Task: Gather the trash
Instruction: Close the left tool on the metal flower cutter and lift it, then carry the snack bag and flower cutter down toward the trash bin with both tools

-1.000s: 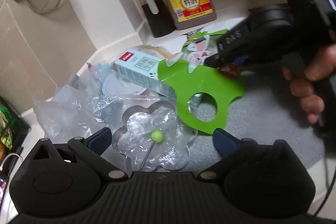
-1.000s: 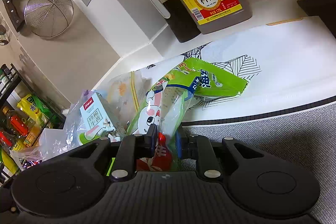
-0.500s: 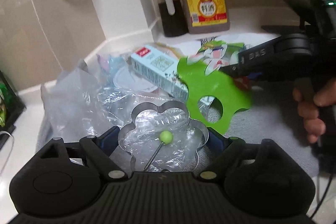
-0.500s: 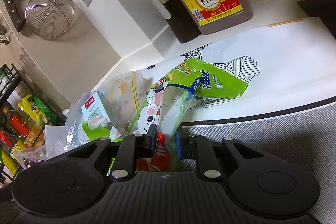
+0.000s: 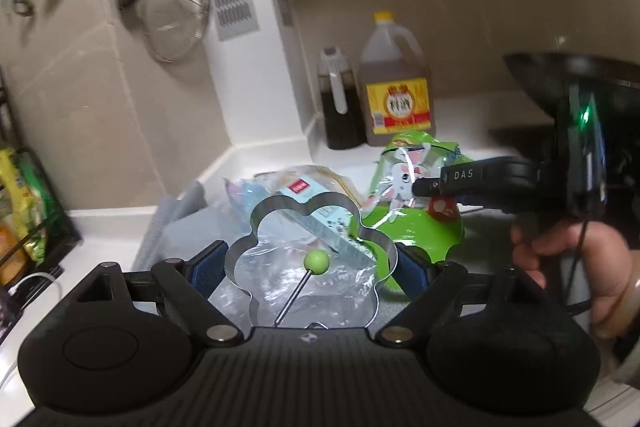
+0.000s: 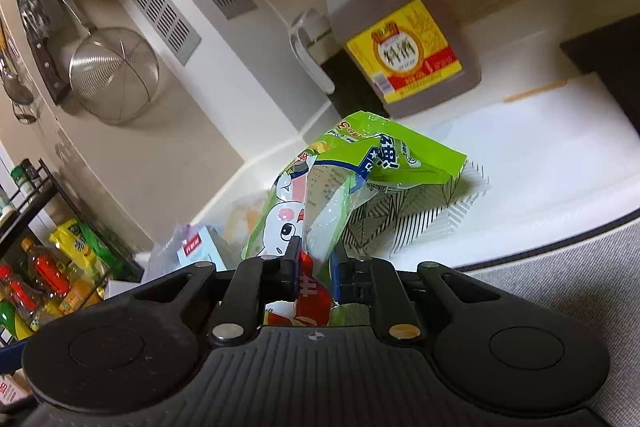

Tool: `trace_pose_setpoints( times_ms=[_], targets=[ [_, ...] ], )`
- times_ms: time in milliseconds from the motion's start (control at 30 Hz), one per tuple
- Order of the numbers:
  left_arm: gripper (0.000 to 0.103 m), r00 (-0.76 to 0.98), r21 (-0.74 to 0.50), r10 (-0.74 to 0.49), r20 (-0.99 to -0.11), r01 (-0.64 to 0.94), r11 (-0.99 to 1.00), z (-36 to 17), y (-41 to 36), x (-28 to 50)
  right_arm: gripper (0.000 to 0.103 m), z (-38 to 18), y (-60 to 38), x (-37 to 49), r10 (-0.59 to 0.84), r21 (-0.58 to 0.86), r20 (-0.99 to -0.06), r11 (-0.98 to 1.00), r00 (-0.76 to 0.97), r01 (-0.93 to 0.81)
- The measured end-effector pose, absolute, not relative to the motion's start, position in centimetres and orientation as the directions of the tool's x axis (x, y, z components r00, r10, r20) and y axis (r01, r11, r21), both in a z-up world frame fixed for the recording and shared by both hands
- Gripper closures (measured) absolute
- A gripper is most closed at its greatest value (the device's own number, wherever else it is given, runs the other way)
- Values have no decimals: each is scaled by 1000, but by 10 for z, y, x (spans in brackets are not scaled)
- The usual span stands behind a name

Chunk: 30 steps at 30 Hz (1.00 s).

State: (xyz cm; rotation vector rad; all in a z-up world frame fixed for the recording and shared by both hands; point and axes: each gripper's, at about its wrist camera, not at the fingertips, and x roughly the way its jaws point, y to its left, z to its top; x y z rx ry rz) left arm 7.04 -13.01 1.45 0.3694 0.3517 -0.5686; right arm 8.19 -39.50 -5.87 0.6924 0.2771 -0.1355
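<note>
1. Left gripper [image 5: 312, 269]: jaws set wide and closed on the flower-shaped metal ring [image 5: 310, 255], blue pads pressing its two outer lobes. A thin wire with a green ball [image 5: 316, 261] rises through its middle.
2. Right gripper [image 6: 316, 265]: jaws nearly together, have just been closing further, pinching the green snack bag [image 6: 356, 183] at its lower end. The bag stands up from the jaws, its top folded over toward the wall.
3. Trash heap on the grey mat [image 5: 172, 223]: clear plastic wrap [image 5: 304, 287] under the ring, light-blue carton [image 5: 320, 211] lying tilted behind it, a green flat piece [image 5: 412, 231] just beside.
4. Back edge: dark-liquid jug [image 6: 396, 39] and dark dispenser bottle [image 6: 320, 59], touching, tight in the wall corner.
5. Open room: bare white counter [image 6: 540, 147] right of the bag; a wire strainer [image 6: 114, 75] hangs on the left wall, a rack of bottles [image 6: 36, 267] at far left.
6. A person's hand [image 5: 576, 263] grips the right gripper's handle, near the left gripper's right side.
</note>
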Motion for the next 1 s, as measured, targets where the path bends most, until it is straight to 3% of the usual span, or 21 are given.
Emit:
trace_pose_setpoints(
  times_ms=[367, 600, 800, 1000],
  targets=[
    [13, 839, 235, -313, -446, 447, 863, 14, -39, -6, 88, -35, -391, 42, -153, 542, -175, 810, 973, 225],
    [13, 834, 190, -233, -501, 368, 910, -2, 9, -40, 88, 7, -372, -35, -70, 511, -96, 853, 993, 109],
    [13, 828, 171, -243, -505, 372, 912, -10, 30, -81, 88, 22, -325, -98, 83, 429, -111, 903, 990, -28],
    [13, 824, 165, -276, -495, 402, 901, -16, 37, -117, 88, 17, -282, -143, 205, 342, -198, 931, 959, -128]
  ],
)
